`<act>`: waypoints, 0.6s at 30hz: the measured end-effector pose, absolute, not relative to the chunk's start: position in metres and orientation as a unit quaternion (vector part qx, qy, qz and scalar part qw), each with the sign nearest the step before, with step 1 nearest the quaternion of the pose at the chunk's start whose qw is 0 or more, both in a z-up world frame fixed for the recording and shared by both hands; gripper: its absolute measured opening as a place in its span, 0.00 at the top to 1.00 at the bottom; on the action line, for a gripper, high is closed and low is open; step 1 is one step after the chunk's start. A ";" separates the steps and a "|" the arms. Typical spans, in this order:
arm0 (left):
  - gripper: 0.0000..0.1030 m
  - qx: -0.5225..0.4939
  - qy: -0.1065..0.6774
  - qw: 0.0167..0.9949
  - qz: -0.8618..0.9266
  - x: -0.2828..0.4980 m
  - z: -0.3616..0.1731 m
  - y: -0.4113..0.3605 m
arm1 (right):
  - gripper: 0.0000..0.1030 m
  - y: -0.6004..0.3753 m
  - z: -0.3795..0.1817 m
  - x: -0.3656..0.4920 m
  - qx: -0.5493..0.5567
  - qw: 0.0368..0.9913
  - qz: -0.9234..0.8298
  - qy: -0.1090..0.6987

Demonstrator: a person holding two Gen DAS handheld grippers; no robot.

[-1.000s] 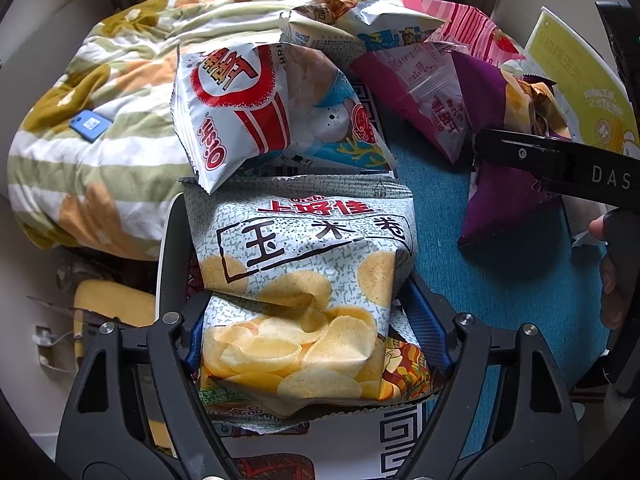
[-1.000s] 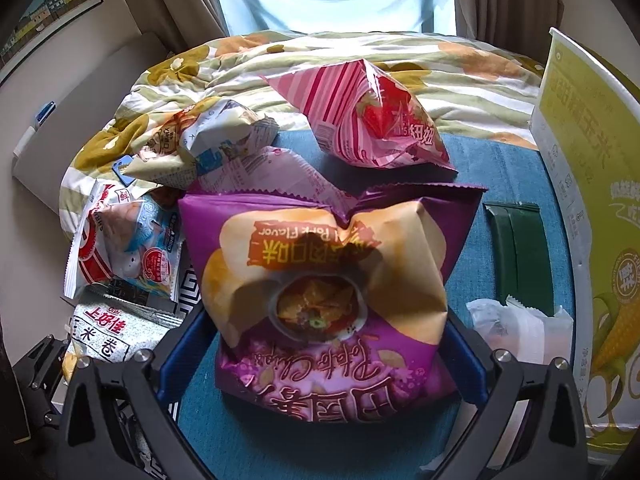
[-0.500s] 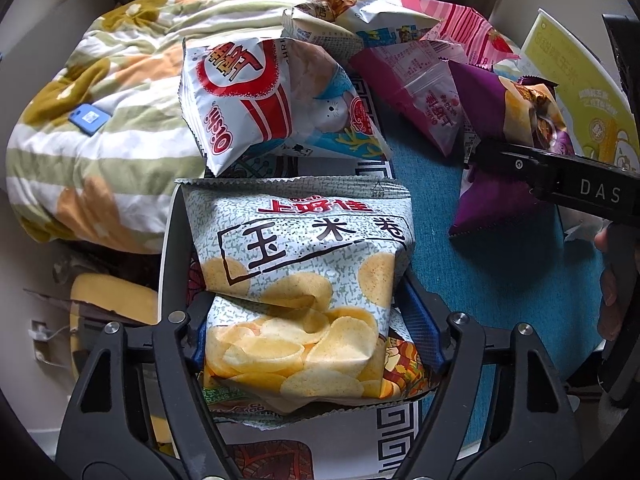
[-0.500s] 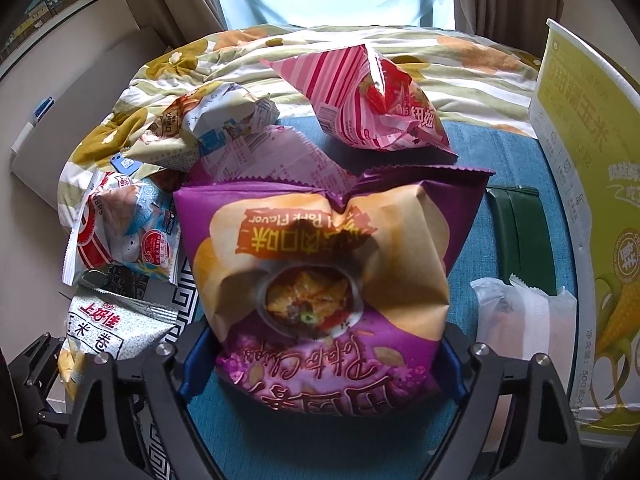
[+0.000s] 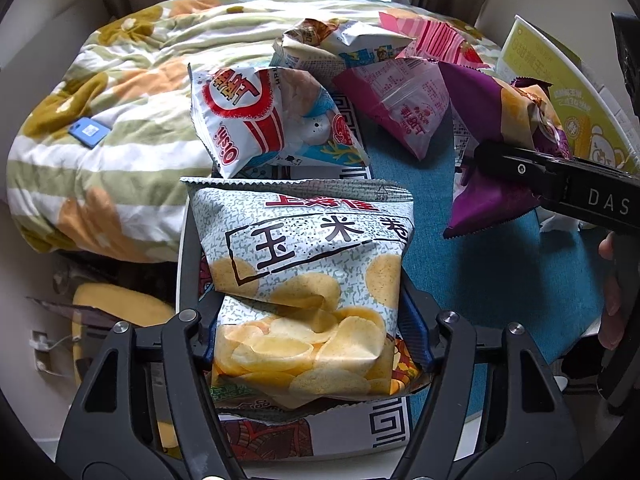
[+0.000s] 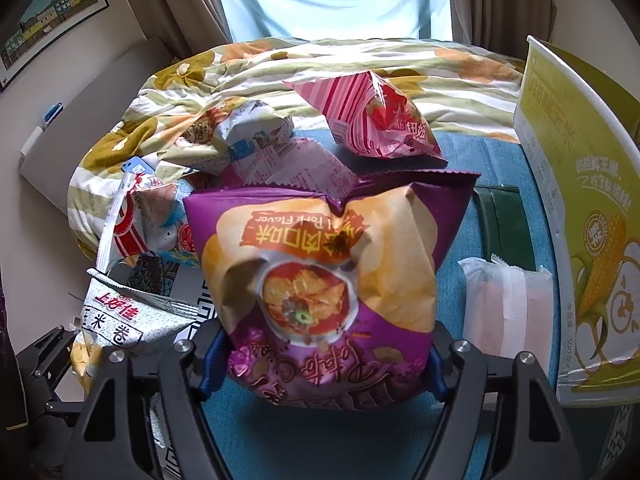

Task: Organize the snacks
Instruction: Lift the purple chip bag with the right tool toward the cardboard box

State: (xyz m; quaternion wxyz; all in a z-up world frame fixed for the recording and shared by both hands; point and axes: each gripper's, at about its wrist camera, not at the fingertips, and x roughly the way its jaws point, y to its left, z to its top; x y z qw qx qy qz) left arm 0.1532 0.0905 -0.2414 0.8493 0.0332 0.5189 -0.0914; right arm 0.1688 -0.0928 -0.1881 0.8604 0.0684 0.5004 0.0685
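My left gripper (image 5: 312, 344) is shut on a grey-green corn-chip bag (image 5: 304, 272) and holds it above a patterned box (image 5: 352, 424). My right gripper (image 6: 320, 364) is shut on a purple chip bag (image 6: 324, 264), lifted above the blue table (image 6: 500, 160); the purple bag also shows at the right of the left wrist view (image 5: 504, 136). A red-and-white Oishi bag (image 5: 264, 120), a pink bag (image 5: 404, 108), a striped pink bag (image 6: 368, 120) and a crumpled white bag (image 5: 340, 44) lie further back.
A floral quilt (image 5: 112, 112) covers the bed behind and to the left. A tall yellow corn box (image 6: 580, 208) stands at the right edge. A white wrapped packet (image 6: 504, 304) and a dark green item (image 6: 500, 216) lie on the table at right.
My right gripper has lifted the purple bag higher off the table. My left gripper has held the corn-chip bag nearly still, shifting slightly.
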 end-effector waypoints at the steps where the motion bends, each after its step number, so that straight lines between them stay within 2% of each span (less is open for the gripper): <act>1: 0.36 0.032 0.518 0.850 -0.091 0.151 -0.238 0.091 | 0.31 -0.093 -0.185 0.167 0.067 0.862 0.069 0.498; 10: 0.36 0.023 0.498 0.859 -0.120 0.140 -0.181 0.084 | 0.31 -0.095 -0.129 0.144 0.064 0.877 0.064 0.472; 18: 0.36 0.046 0.435 0.884 -0.164 0.155 -0.113 0.032 | 0.31 -0.130 -0.060 0.120 0.083 0.899 0.029 0.430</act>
